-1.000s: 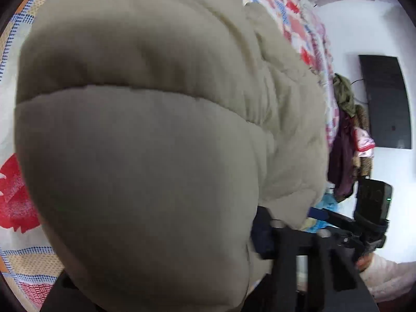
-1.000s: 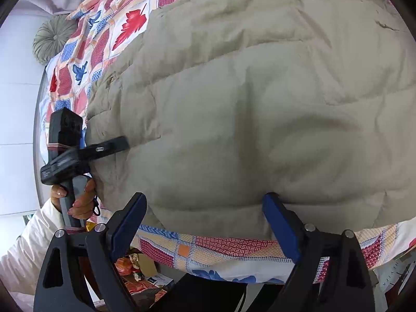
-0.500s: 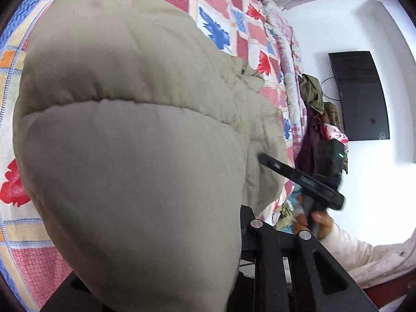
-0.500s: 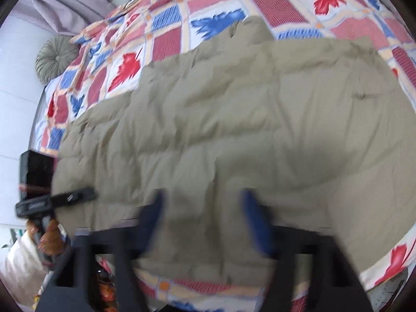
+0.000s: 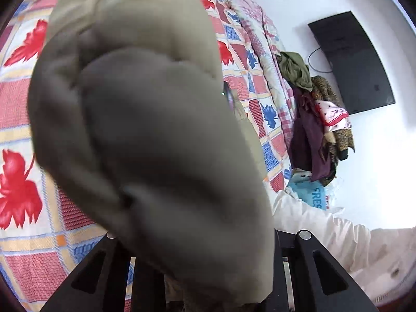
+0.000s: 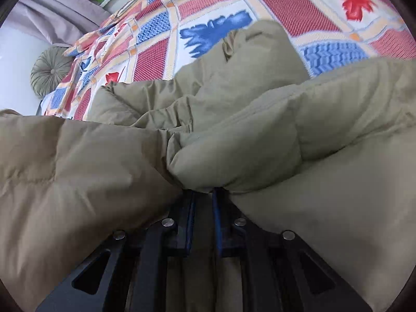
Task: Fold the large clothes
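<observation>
Khaki padded fabric fills the near field of both views: the coat [image 6: 260, 135] lies bunched on the bed [image 6: 161, 52], over its patchwork cover of red and blue leaves.

Right claw [image 6: 204, 195]: blue-padded fingers [image 6: 191, 223] drawn close together, pinching a thick fold of the coat at their tips. Cloth drapes over both sides of the claw's frame. Beyond the pinch, further folds of the coat rise toward the middle of the bed, with bare cover behind them.

Left claw [image 5: 197, 273]: a bulging mass of the coat [image 5: 156, 135] hangs directly over it and hides the fingers. Only the black frame shows at either side; whether it is spread or pressed together, I cannot tell.

Past the bed's far edge in the left view, a heap of clothes [image 5: 319, 119] is piled against a white wall, with a dark screen [image 5: 356, 59] mounted above. A round cushion [image 6: 50, 71] sits by the bed's far corner in the right view.
</observation>
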Demonstrator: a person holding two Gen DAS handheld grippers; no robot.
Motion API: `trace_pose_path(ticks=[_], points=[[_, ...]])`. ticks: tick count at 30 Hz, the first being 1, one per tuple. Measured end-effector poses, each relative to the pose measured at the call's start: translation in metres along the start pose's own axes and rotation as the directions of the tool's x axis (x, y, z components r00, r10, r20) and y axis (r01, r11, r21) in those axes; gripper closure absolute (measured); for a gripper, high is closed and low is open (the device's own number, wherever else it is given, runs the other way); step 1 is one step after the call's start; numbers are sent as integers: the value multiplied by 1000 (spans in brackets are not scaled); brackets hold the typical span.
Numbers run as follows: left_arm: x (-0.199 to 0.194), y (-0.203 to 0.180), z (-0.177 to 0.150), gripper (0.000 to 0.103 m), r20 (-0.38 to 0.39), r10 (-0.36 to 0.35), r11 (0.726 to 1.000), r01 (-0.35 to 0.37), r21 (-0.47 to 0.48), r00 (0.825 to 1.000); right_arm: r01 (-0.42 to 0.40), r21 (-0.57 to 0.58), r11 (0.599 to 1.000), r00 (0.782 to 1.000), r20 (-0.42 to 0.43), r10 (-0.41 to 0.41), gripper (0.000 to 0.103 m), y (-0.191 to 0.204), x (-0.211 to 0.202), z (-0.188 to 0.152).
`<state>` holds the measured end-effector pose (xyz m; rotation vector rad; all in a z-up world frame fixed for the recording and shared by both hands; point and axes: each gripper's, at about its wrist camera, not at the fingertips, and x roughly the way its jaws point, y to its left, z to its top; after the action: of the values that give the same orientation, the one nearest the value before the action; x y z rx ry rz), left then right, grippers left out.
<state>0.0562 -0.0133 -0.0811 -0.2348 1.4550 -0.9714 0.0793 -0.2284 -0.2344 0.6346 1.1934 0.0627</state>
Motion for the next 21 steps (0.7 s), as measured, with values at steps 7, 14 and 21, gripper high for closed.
trace_pose_path(ticks=[7, 14, 21], points=[[40, -47, 19, 75, -16, 93, 995, -92, 48, 996, -158, 169, 973, 983, -68, 171, 97, -38, 20, 10], [82, -95, 34, 45, -40, 91, 989, -86, 124, 995, -221, 187, 957, 970, -59, 236, 92, -61, -30, 15], [143, -93, 54, 36, -68, -117, 991, 121, 49, 991, -167, 298, 940, 985, 83, 148, 86, -136, -125, -32]])
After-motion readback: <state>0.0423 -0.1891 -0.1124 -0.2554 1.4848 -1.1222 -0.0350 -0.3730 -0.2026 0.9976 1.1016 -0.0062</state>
